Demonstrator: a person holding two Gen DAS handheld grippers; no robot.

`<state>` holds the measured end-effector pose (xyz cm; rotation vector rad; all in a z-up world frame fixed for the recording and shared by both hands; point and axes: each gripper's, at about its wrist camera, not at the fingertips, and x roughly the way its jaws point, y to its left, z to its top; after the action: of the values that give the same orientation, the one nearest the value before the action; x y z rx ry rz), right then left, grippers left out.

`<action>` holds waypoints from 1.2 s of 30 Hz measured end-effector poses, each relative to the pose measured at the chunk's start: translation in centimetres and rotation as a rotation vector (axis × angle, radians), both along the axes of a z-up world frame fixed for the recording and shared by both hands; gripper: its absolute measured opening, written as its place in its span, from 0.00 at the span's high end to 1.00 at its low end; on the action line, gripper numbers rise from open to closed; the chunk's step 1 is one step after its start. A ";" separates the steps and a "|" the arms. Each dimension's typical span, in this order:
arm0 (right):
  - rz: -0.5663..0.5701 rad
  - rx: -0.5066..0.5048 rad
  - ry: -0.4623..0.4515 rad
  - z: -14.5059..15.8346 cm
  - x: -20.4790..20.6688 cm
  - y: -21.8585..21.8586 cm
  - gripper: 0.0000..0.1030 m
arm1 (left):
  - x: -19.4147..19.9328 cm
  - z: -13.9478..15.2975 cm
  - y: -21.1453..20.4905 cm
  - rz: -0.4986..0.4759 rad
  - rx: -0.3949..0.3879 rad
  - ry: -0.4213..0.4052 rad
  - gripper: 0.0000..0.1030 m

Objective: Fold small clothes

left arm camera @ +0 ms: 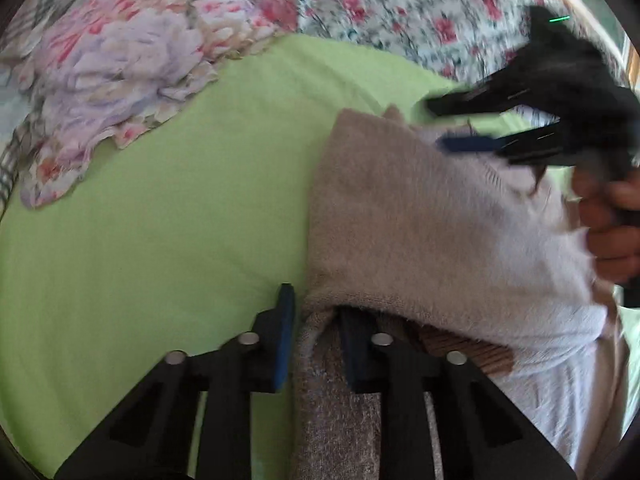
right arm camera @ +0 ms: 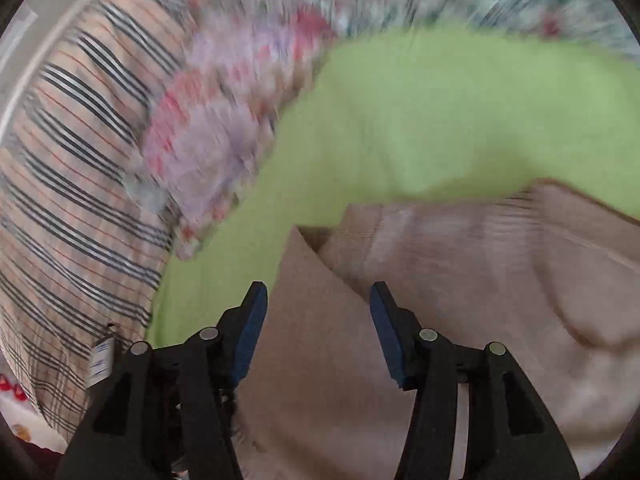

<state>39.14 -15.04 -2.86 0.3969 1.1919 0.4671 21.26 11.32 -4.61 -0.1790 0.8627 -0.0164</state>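
Green sheet bare leftward | left gripper jaws clamp beige garment edge | right gripper jaws parted

Sweater on sheet, crumpled garment behind-left, patterned bedspread beyond both.

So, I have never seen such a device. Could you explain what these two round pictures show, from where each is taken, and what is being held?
No robot: a person holds a two-finger gripper in each hand, each carrying a fisheye camera. The left wrist picture shows the left gripper shut on a fold of the beige garment, with the right gripper and a hand beyond. The right wrist picture shows that right gripper open above the same garment, holding nothing. Everything lies on a green sheet; a floral cloth lies behind, a plaid cloth beside.
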 end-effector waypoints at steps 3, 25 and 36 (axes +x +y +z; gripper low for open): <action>0.122 0.088 0.048 -1.9 1.5 2.8 0.45 | -1.3 0.7 -0.3 0.026 0.007 -0.074 0.88; -0.317 -0.138 -0.252 5.1 -13.3 -10.4 0.45 | -1.3 3.2 3.1 0.030 -0.211 -0.079 0.81; -0.604 -0.287 -0.117 2.8 -28.6 -20.0 0.46 | 1.0 3.0 0.3 0.003 -0.017 -0.032 0.62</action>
<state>10.50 -35.07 -0.06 0.4495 0.9478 -0.2001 22.22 11.58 -1.60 -0.1950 0.8310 -0.0238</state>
